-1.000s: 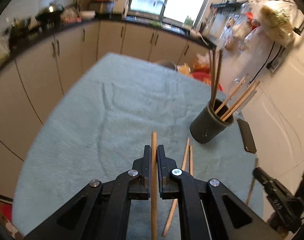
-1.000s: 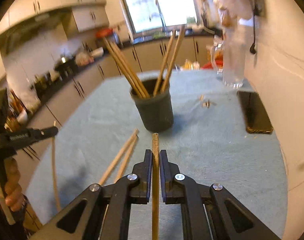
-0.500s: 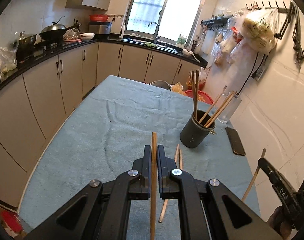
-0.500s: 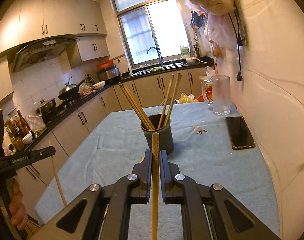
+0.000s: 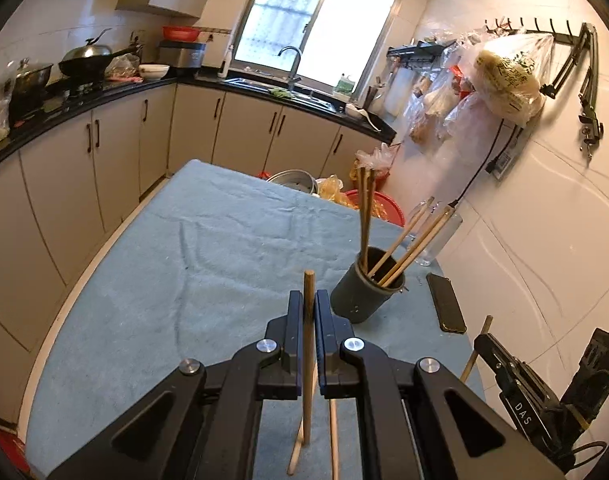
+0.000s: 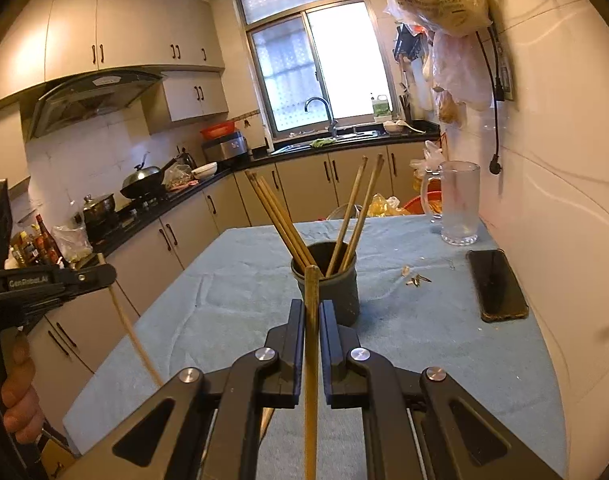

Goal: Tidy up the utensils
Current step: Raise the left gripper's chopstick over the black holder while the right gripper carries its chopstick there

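Note:
A dark round holder [image 5: 364,296] stands on the blue-grey cloth and has several wooden chopsticks leaning in it; it also shows in the right wrist view [image 6: 330,288]. My left gripper [image 5: 309,298] is shut on one upright wooden chopstick [image 5: 307,360], held above the table, left of and nearer than the holder. My right gripper [image 6: 312,307] is shut on another chopstick [image 6: 311,360], held above the table just in front of the holder. Two loose chopsticks [image 5: 333,436] lie on the cloth under the left gripper.
A black phone [image 6: 496,284] lies on the table [image 5: 144,288] by the right wall, a glass mug [image 6: 458,204] behind it. Small scraps [image 6: 416,279] lie beside the holder. Cabinets and a counter run along the left and back.
Both grippers have lifted with their chopsticks, so both views now look across the table from higher up. The holder looks farther in the left wrist view. Both grips stay shut.

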### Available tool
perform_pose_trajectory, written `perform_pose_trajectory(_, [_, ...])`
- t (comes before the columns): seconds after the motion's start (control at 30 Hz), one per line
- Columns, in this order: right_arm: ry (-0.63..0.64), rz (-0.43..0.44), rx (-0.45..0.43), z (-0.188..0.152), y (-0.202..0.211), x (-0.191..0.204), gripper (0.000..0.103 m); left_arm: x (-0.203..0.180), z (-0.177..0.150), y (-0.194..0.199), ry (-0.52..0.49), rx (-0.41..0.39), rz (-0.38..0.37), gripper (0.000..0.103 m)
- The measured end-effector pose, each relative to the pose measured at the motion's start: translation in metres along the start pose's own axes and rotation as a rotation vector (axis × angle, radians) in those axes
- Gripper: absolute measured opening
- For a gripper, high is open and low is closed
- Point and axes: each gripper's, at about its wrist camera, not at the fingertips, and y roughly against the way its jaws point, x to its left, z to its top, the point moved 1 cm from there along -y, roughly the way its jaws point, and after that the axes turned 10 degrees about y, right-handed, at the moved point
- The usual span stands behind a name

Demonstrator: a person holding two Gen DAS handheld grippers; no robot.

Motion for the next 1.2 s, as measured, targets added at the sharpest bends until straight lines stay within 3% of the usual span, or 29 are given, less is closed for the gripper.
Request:
perform_pose_trajectory(0.2, [-0.011,0.008,-0.025,0.009,-0.005,-0.01,0.008,-0.019,0.005,-0.009,-0.049,-0.005,0.008,0.005])
perform_pose_trajectory(0.5, [-0.024,0.028,-0.065,0.025,-0.015,-0.021,0.008,-0.038,0.016,-0.005,-0.061,0.008,-0.048,0.005])
perform_pose_trajectory(0.77, [-0.044,0.027,-0.093,0.037,-0.022,-0.027,0.008,-0.062,0.037,0.003,-0.107,-0.064,-0.073,0.005])
perform_pose_trajectory(1.2, [-0.05,0.025,-0.247,0.11,-0.009,-0.038,0.008,-0.104,0.088,-0.013,-0.153,-0.15,-0.132,0.005])
